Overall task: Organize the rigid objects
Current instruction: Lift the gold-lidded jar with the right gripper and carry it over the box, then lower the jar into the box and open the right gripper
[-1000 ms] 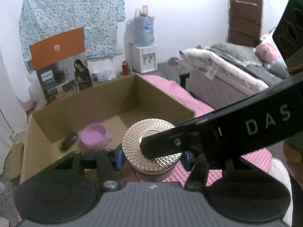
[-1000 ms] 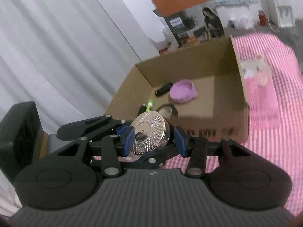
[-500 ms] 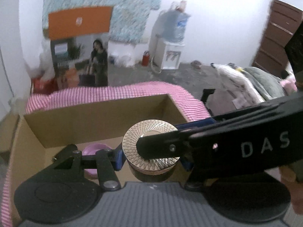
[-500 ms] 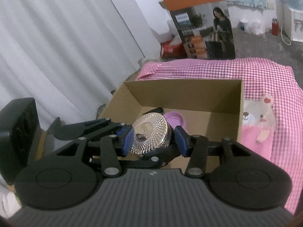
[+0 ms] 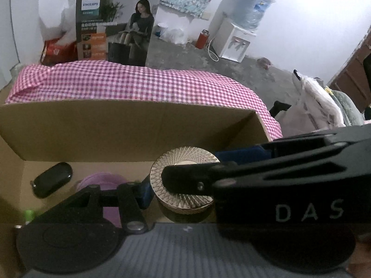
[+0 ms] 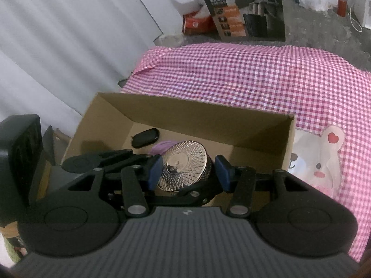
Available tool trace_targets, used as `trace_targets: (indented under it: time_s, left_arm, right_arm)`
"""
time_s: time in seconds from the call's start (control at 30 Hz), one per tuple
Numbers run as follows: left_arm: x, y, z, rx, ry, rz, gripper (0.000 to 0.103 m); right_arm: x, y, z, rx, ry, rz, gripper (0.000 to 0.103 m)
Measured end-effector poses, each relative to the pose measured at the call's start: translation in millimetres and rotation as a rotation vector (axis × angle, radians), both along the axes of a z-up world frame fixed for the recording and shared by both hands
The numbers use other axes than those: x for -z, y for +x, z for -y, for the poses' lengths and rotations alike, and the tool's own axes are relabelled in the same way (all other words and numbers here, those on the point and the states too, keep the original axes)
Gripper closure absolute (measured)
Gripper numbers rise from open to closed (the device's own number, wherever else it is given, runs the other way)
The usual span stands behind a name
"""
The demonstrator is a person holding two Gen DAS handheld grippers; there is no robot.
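A round jar with a faceted gold lid (image 5: 183, 166) (image 6: 183, 164) hangs over the open cardboard box (image 5: 116, 127) (image 6: 197, 118). My left gripper (image 5: 185, 185) is shut on the jar's sides. My right gripper (image 6: 189, 170) crosses over the left one; its blue pads (image 6: 221, 170) now stand a little apart from the jar, open. In the box lie a black key fob (image 5: 52, 179) (image 6: 145, 137) and a purple bowl (image 5: 102, 180), mostly hidden behind the grippers.
The box sits on a pink checked cloth (image 6: 255, 74) with a bear print (image 6: 322, 159). A Philips carton (image 5: 113, 23) stands on the floor behind. A white curtain (image 6: 58, 46) hangs at the left. A green item (image 5: 29, 214) peeks out low in the box.
Both grippers carried the jar forward and down over the box, which now fills the lower view. The right gripper's pads have spread away from the jar.
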State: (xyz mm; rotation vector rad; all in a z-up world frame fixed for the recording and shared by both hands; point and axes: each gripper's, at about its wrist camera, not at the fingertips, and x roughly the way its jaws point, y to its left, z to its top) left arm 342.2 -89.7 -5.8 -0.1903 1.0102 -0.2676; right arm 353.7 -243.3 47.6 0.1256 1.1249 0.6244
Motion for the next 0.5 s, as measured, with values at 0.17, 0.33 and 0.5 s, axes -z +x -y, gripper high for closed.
trace_targets:
  time_s: [0.17, 0.33, 0.5]
  left_arm:
    - [2, 9, 4, -0.004, -0.014, -0.023, 0.046]
    - [8, 16, 6, -0.009, -0.031, -0.048, 0.046]
    - [13, 17, 11, -0.011, -0.04, -0.067, 0.046]
  right_arm:
    - [1, 13, -3, -0.022, -0.029, 0.005, 0.055]
    - [4, 24, -4, -0.029, -0.056, 0.013, 0.056]
    - [6, 26, -7, -0.041, -0.098, 0.034, 0.057]
